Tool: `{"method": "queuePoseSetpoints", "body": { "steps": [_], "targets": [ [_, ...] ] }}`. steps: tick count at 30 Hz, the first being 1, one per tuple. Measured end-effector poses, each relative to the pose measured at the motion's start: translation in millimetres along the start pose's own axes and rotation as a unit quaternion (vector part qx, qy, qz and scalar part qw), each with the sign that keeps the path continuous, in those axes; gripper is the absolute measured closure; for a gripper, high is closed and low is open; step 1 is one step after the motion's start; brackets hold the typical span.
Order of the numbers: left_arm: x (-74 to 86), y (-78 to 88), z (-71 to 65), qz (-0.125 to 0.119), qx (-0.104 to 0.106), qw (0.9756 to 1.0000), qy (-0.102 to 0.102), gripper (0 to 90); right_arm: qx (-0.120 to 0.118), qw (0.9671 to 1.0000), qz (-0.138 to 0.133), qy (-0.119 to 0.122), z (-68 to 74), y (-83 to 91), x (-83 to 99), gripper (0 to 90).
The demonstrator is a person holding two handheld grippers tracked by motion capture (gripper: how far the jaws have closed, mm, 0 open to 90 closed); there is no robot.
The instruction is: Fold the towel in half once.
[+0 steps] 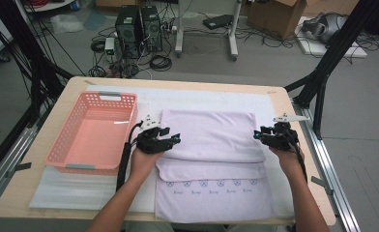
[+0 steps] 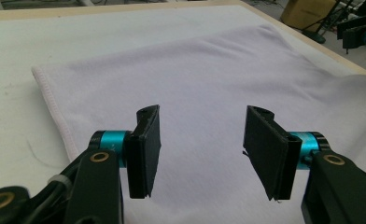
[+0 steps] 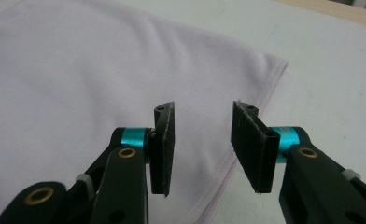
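A pale lilac towel (image 1: pixel 211 135) lies folded on a white mat, its lower layer printed with a row of small motifs near the front. My left gripper (image 1: pixel 172 134) hovers at the towel's left edge, jaws apart with nothing between them. In the left gripper view the open jaws (image 2: pixel 202 116) stand over the towel (image 2: pixel 209 70), whose hemmed corner lies to the left. My right gripper (image 1: pixel 259 134) is at the towel's right edge. In the right gripper view its open jaws (image 3: pixel 203 109) straddle the towel's (image 3: pixel 78 70) hemmed edge without pressing it.
A pink plastic basket (image 1: pixel 93 130) stands to the left of the towel, close beside my left hand. The white mat (image 1: pixel 71 188) covers most of the wooden table (image 1: pixel 13 193). Black frame posts flank the table; computers and cables sit on the floor beyond.
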State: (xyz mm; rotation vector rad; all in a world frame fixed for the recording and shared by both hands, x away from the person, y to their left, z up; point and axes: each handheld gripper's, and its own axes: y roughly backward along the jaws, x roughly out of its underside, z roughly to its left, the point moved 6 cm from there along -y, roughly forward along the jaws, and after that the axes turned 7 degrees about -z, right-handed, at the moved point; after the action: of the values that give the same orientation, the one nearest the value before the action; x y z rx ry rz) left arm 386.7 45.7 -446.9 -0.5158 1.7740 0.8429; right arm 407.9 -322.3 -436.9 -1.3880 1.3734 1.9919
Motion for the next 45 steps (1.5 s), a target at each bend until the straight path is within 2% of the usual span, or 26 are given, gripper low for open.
{"method": "queuePoseSetpoints", "body": {
  "steps": [3,6,10,12,16,19,22,25,26,28,29,30,32,35,38,42,45],
  "targets": [
    [9.5,11.9,-6.9,-0.006,0.006,0.9999,0.007,46.2,-0.002,0.9999,-0.016,-0.002,7.5,12.6,7.1,59.3],
    [19.5,23.8,-11.9,-0.009,0.006,0.9999,0.009,47.1,-0.001,0.9998,-0.019,-0.001,15.4,23.6,17.7,59.9],
    [35.0,41.2,-17.0,-0.004,0.006,0.9998,0.019,47.1,0.0,0.9996,-0.027,-0.002,29.1,41.4,38.6,60.8],
    [41.7,52.0,-21.1,-0.003,0.005,0.9998,0.02,47.2,0.0,0.9996,-0.027,-0.007,34.7,48.8,47.9,61.5],
    [53.5,70.2,-30.6,0.008,0.012,0.9996,0.023,47.4,0.004,0.9999,-0.015,0.002,45.1,63.6,66.5,62.8],
    [60.3,78.3,-34.8,0.01,0.015,0.9995,0.027,47.5,0.006,0.9997,-0.02,-0.008,51.4,71.1,75.1,63.8],
    [65.8,82.2,-37.5,0.018,0.022,0.9991,0.032,48.7,0.011,0.9998,-0.017,-0.004,57.1,73.1,83.1,63.9],
    [68.3,83.5,-40.7,0.024,0.019,0.9988,0.038,49.5,0.018,0.9998,-0.011,0.001,60.4,73.5,89.8,63.8],
    [70.2,83.4,-41.4,0.033,0.018,0.9985,0.04,51.4,0.02,0.9997,-0.011,-0.001,60.5,73.8,91.7,63.8],
    [77.5,81.0,-43.0,0.066,0.015,0.997,0.038,53.1,0.022,0.9997,-0.008,-0.006,60.6,74.0,95.0,65.2],
    [78.8,79.9,-44.0,0.071,0.013,0.997,0.026,53.5,0.022,0.9997,-0.006,-0.005,60.6,74.0,95.8,66.0],
    [78.6,79.4,-44.6,0.072,0.01,0.9971,0.022,55.2,0.023,0.9997,-0.004,0.0,60.3,74.2,96.5,67.2],
    [79.5,77.8,-45.9,0.077,0.005,0.997,0.009,59.0,0.018,0.9998,-0.003,-0.005,61.3,75.1,97.2,70.2],
    [80.0,77.2,-46.7,0.078,-0.018,0.9968,-0.006,67.7,0.013,0.9999,0.003,-0.006,61.5,73.5,99.0,73.0],
    [80.5,76.7,-47.9,0.078,-0.036,0.996,-0.025,80.2,0.014,0.9998,0.015,0.001,62.2,68.9,102.4,78.6],
    [80.3,77.5,-48.3,0.076,-0.036,0.9961,-0.024,85.6,0.014,0.9997,0.019,0.001,63.8,68.2,102.1,85.7],
    [78.1,80.9,-49.7,0.069,-0.028,0.9972,-0.011,86.2,0.014,0.9998,0.016,0.005,64.6,69.9,101.9,86.9]
  ]
}}
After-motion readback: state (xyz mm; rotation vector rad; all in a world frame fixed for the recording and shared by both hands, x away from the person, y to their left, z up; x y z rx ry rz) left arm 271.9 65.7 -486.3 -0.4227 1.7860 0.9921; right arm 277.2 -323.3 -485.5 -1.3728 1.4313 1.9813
